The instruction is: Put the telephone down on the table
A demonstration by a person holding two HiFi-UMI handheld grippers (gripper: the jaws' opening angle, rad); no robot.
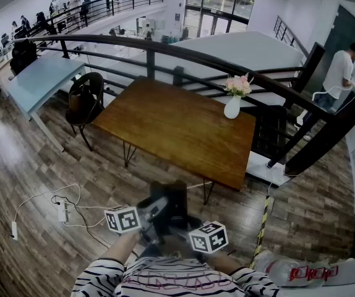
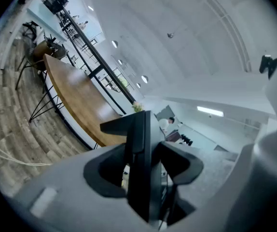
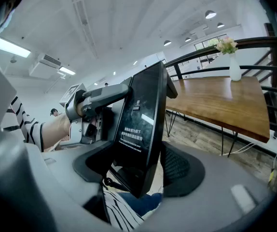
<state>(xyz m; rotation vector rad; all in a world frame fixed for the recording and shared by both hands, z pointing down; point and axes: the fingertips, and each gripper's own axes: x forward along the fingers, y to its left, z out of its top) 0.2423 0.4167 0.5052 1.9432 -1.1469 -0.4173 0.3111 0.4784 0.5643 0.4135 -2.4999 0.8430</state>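
The telephone (image 1: 168, 206), a black desk set with a dark screen, hangs in the air close to my body, above the wooden floor and short of the brown table (image 1: 177, 129). My left gripper (image 1: 154, 208) is shut on one side of it and my right gripper (image 1: 179, 228) on the other. In the left gripper view the telephone (image 2: 141, 163) stands edge-on between the jaws. In the right gripper view its screen (image 3: 145, 124) faces the camera, clamped by my right gripper (image 3: 143, 173), with the left gripper (image 3: 97, 98) holding the far edge.
A white vase of flowers (image 1: 232, 107) stands at the table's far right corner. A dark railing (image 1: 165, 48) curves behind the table. A chair (image 1: 85, 101) sits at its left, cables (image 1: 66, 209) lie on the floor, and a person (image 1: 341, 73) stands far right.
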